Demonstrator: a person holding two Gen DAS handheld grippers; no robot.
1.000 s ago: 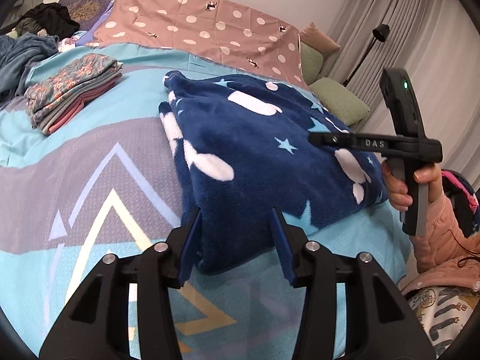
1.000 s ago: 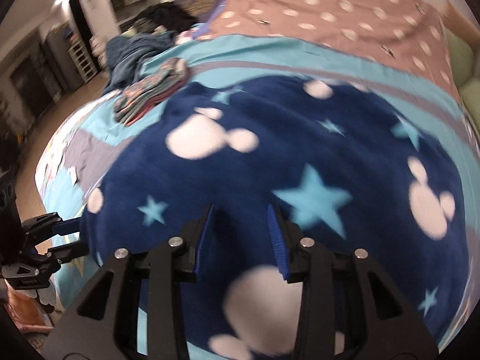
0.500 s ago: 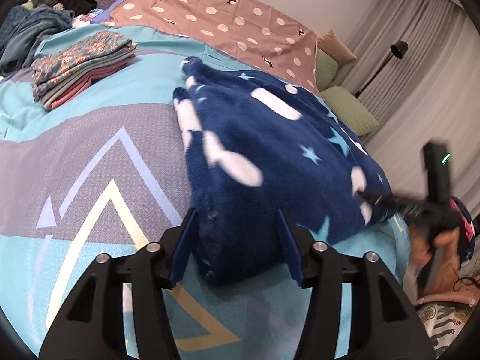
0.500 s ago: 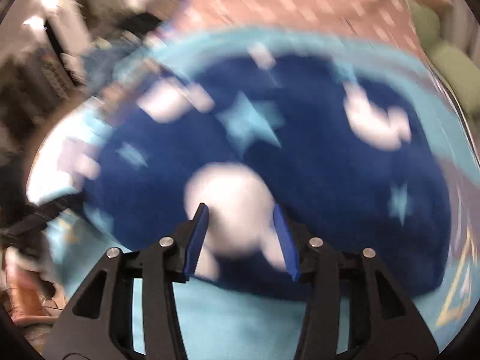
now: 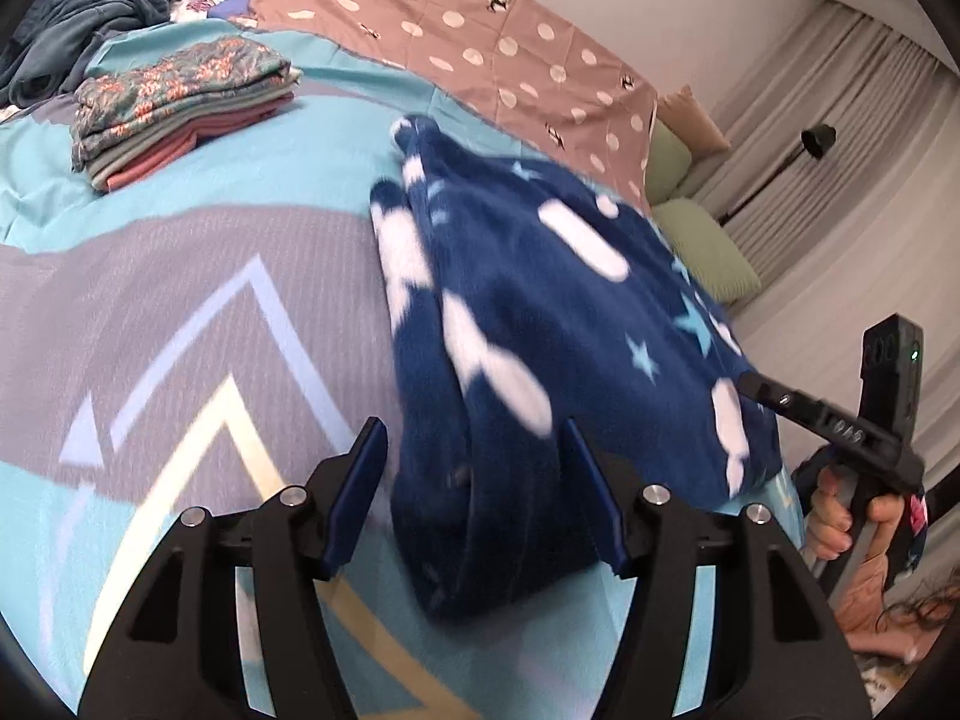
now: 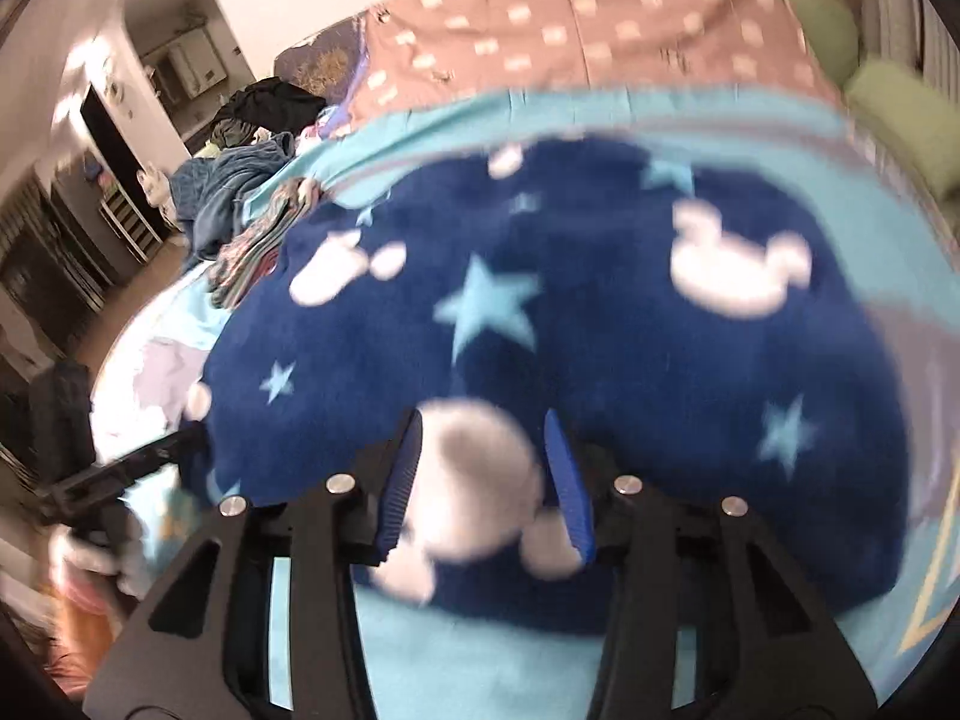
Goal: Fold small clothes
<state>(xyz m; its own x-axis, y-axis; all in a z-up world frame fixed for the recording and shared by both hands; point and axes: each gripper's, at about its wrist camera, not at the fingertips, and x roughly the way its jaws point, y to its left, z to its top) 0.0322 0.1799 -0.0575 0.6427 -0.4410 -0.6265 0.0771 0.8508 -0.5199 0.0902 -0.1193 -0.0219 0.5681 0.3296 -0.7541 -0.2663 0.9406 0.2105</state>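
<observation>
A folded navy fleece garment [image 5: 540,324] with white mouse heads and light blue stars lies on the bed; it also fills the right wrist view [image 6: 600,312]. My left gripper [image 5: 474,468] is open, its fingers on either side of the garment's near corner. My right gripper [image 6: 483,462] is open, its fingers straddling the garment's near edge at a white mouse patch. The right gripper also shows from the side in the left wrist view [image 5: 828,420], at the garment's right edge.
A stack of folded clothes [image 5: 180,102] sits at the far left of the bed. A heap of unfolded clothes [image 5: 78,24] lies behind it. A pink dotted blanket [image 5: 480,42] and green pillows [image 5: 702,240] are at the head. The sheet [image 5: 180,330] is turquoise and grey.
Both grippers have pulled back toward the garment's near edges. The left one has widened slightly around the corner. The right one moved from over the middle to the edge.
</observation>
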